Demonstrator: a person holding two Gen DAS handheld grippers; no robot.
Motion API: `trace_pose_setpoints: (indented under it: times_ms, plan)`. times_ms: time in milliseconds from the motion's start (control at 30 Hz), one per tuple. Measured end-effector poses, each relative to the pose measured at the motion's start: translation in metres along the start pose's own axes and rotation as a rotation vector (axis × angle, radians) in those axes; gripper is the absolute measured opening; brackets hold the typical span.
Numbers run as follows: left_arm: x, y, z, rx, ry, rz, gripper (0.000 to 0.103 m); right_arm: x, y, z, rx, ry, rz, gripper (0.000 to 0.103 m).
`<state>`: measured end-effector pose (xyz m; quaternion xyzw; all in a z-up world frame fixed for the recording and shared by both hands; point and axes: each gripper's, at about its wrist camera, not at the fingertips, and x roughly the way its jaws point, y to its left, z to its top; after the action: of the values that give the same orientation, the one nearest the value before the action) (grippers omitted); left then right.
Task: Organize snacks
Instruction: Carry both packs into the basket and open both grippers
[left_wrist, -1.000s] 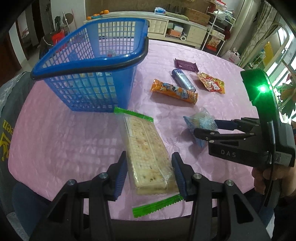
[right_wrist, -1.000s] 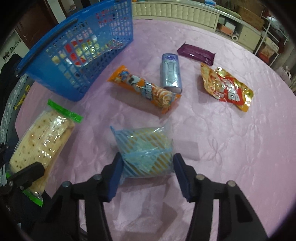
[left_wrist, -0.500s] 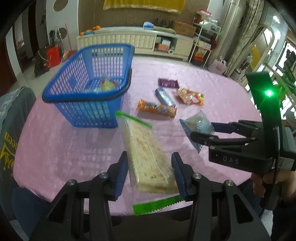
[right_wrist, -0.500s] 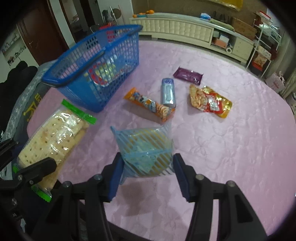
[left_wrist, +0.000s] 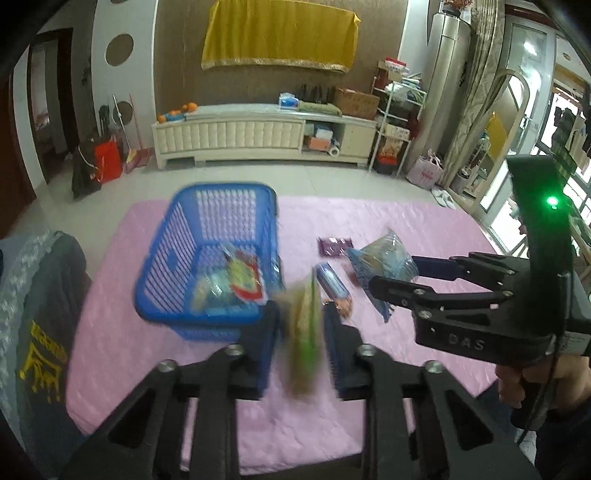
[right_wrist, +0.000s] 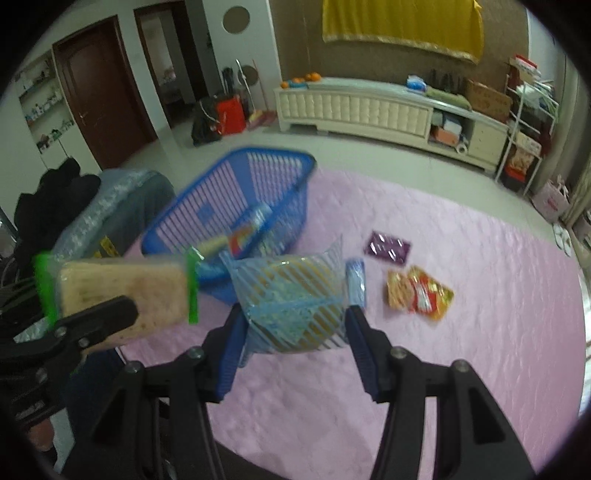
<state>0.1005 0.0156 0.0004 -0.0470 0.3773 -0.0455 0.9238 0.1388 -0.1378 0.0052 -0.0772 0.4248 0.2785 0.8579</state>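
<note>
My left gripper (left_wrist: 301, 310) holds a long cracker pack (left_wrist: 301, 343) with green end strips clear of the table. The pack hangs edge-on and blurred between the jaws, which are closing on it. In the right wrist view the same cracker pack (right_wrist: 122, 291) floats at the left. My right gripper (right_wrist: 295, 312) is shut on a blue striped bag (right_wrist: 291, 284), also lifted. A blue basket (left_wrist: 229, 186) with several snacks inside stands on the pink table (left_wrist: 110, 314), beyond and left of both grippers.
On the table to the right of the basket (right_wrist: 258, 153) lie a purple packet (right_wrist: 388, 247), a silver-blue bar (right_wrist: 356, 280) and a red-yellow packet (right_wrist: 419, 293). An orange wrapper (left_wrist: 343, 306) peeks out behind my left fingers. A padded chair (right_wrist: 122, 199) stands at the left edge.
Both grippers have risen well above the table with their packs. The cracker pack has swung from flat to edge-on, and the left jaws have narrowed on it.
</note>
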Motion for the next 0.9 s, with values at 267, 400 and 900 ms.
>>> trace_pose_setpoints:
  times_ms: [267,400,900]
  plan:
    - [0.003,0.029,0.056,0.047,-0.038,0.049,0.008,0.013,0.018,0.046,0.003,-0.043,0.058,0.059]
    - [0.016,0.053,0.064,0.003,-0.020,0.055,0.008,0.028,0.029,0.059,-0.007,-0.023,0.084,0.059]
    - [0.087,0.128,0.059,-0.071,0.089,0.074,0.008,0.125,0.056,0.095,-0.028,0.118,0.129,0.059]
